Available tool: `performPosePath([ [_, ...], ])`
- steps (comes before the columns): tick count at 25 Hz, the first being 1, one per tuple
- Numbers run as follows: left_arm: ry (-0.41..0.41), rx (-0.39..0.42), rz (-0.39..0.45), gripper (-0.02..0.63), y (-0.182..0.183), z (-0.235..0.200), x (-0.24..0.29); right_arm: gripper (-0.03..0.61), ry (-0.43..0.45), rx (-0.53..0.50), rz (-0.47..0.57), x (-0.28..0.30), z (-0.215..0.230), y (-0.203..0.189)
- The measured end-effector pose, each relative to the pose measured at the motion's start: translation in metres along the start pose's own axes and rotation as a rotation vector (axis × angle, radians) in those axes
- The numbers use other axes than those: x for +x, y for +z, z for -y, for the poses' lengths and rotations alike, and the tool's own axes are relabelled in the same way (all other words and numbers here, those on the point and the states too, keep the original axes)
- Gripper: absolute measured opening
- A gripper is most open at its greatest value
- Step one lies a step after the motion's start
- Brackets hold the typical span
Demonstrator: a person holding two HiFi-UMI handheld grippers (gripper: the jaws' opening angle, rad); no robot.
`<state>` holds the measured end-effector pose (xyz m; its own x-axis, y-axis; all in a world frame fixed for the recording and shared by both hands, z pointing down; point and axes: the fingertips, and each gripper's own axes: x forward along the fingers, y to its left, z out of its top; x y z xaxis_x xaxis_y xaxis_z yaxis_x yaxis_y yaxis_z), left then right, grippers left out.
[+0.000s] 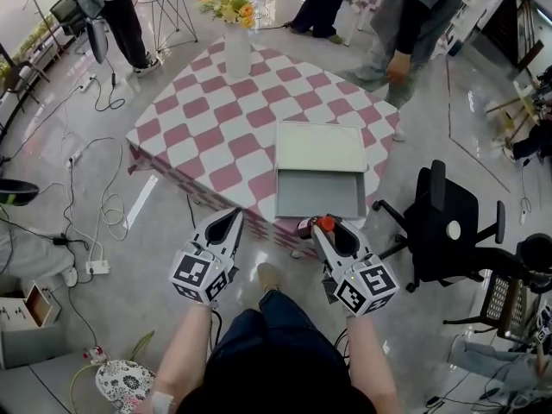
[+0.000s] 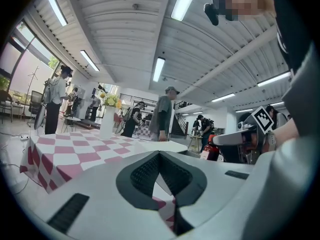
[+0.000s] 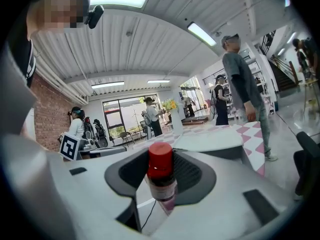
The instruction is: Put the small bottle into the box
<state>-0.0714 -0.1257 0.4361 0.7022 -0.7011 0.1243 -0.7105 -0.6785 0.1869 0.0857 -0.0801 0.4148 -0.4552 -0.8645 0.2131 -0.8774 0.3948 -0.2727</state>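
A person stands at the near corner of a pink-and-white checked desk [image 1: 207, 119] with a gripper in each hand, partway through packing a small bottle. At left, the left gripper [image 1: 234, 215] points toward the desk edge with its jaws together at the tips and nothing between them. A white vase of yellow flowers [image 1: 236, 52] stands at the desk's far side. To the right, an open pale-green box [image 1: 321, 193] sits at the near edge, its lid folded back and its inside bare. Just short of the box's near wall, the right gripper [image 1: 336, 230] has its jaws clamped on the small bottle [image 3: 161, 174], a dark red-capped bottle held upright. A black office chair [image 1: 444, 214] stands on the floor further right. The pick-up looks done. What appears left is to carry the bottle over the box wall, lower it inside and let go.
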Motion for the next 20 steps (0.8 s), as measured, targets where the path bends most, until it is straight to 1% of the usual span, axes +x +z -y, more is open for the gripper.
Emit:
performPosePath([
  [4,0.0,-0.008,-0.006,0.009,-0.002,-0.005,0.012,0.149,0.013,0.017,0.001,0.014,0.008,0.005],
  [9,-0.007,-0.006,-0.011,0.009,-0.002,-0.011,0.026,0.149,0.031,0.015,-0.008,0.032,0.014,0.009],
  [14,-0.021,0.035,-0.019,0.009,-0.006,-0.013,0.039,0.149,0.037,0.018,-0.025,0.049,0.021,0.006],
  [20,-0.027,0.013,-0.045,0.009,-0.019,-0.019,0.053,0.149,0.045,0.034,-0.038,0.068,0.03,0.001],
])
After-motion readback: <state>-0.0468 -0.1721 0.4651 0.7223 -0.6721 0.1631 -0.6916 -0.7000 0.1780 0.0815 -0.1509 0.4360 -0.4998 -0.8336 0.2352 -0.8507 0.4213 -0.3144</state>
